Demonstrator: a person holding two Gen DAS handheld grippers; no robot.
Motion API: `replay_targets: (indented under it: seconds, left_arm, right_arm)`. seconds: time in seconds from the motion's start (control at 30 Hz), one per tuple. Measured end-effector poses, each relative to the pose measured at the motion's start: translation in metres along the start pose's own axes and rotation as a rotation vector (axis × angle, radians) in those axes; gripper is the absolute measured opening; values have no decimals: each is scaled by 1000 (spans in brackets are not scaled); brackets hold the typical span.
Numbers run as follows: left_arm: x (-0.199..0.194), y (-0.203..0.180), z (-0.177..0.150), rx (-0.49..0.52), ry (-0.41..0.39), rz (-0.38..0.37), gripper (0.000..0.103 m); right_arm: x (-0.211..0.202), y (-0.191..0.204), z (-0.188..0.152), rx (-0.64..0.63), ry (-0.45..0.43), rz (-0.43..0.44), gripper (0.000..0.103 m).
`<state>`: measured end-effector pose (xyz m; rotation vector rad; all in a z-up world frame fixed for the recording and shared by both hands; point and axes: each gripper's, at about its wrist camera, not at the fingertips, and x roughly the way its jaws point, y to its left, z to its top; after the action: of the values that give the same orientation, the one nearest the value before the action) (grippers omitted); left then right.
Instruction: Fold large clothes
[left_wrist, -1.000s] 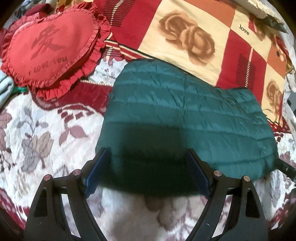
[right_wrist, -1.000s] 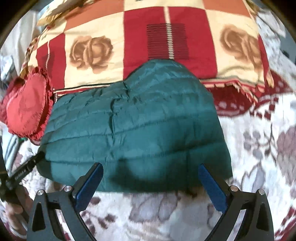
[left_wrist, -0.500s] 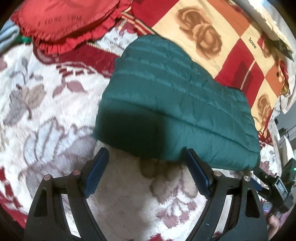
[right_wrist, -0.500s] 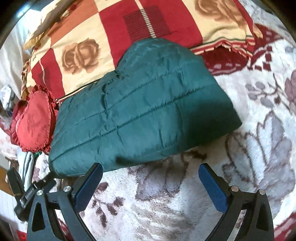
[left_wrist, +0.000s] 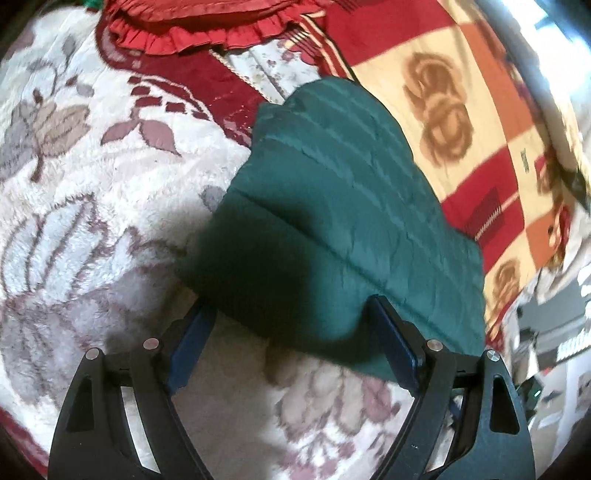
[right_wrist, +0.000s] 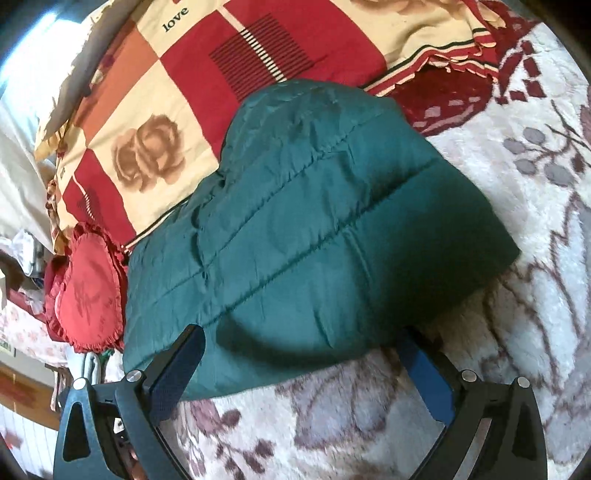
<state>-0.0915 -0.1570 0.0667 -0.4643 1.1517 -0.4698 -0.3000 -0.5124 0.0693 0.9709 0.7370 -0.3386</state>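
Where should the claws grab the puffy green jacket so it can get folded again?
I'd take the green jacket by its near edge, one claw at each near corner, coming in low from the front. That edge lies flat and free on the flowery blanket, and both the left claw and right claw are open and right at it already.

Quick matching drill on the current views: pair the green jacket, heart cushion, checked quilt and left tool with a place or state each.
Things:
1. green jacket
2. heart cushion
3. checked quilt
4. left tool

Places or states:
A. open, at the jacket's near edge
B. red, frilled, beside the jacket
C. folded, lying on the floral blanket
D. rose print, beyond the jacket

Pairs: 1-C, 2-B, 3-D, 4-A
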Motion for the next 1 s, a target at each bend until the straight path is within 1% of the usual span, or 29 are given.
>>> replay_targets:
  seconds: [0.13,0.3,0.43,0.6,0.7,0.8,0.83,0.87,0.93,0.97,1.0]
  left_arm:
    - [7,4,5,-91,-19,-38,94]
    - [15,-2,11,-138,-48,-18,102]
    - [21,-6,15,-157,-59,6,102]
    - [22,-7,16,-132,-52,16,102]
    - [22,-7,16,-121,-46,15,99]
    - [20,-8,15,-109,-45,22,95]
    - [20,-9,14,-105,-46,24,94]
    - [19,-10,14,-100,-48,28,92]
    - [18,-11,13,-95,-51,31,87]
    - [17,-11,13,-94,-54,30,83]
    - [17,-11,13,-93,-57,30,77]
  right_arm:
    - [8,-2,5,24,-19,9,103]
    - [18,1,11,30,-36,4,103]
    - [27,6,16,15,-20,-26,103]
    - [29,5,18,9,-28,-10,103]
    - [28,7,16,-10,-35,-15,98]
    - [27,10,16,-26,-36,-20,89]
    - [25,11,16,-34,-38,-22,84]
    - [24,13,16,-45,-41,-23,81]
    - [21,17,16,-71,-49,-26,70]
    - [20,19,16,-86,-51,-30,68]
    - [19,22,16,-98,-49,-33,63]
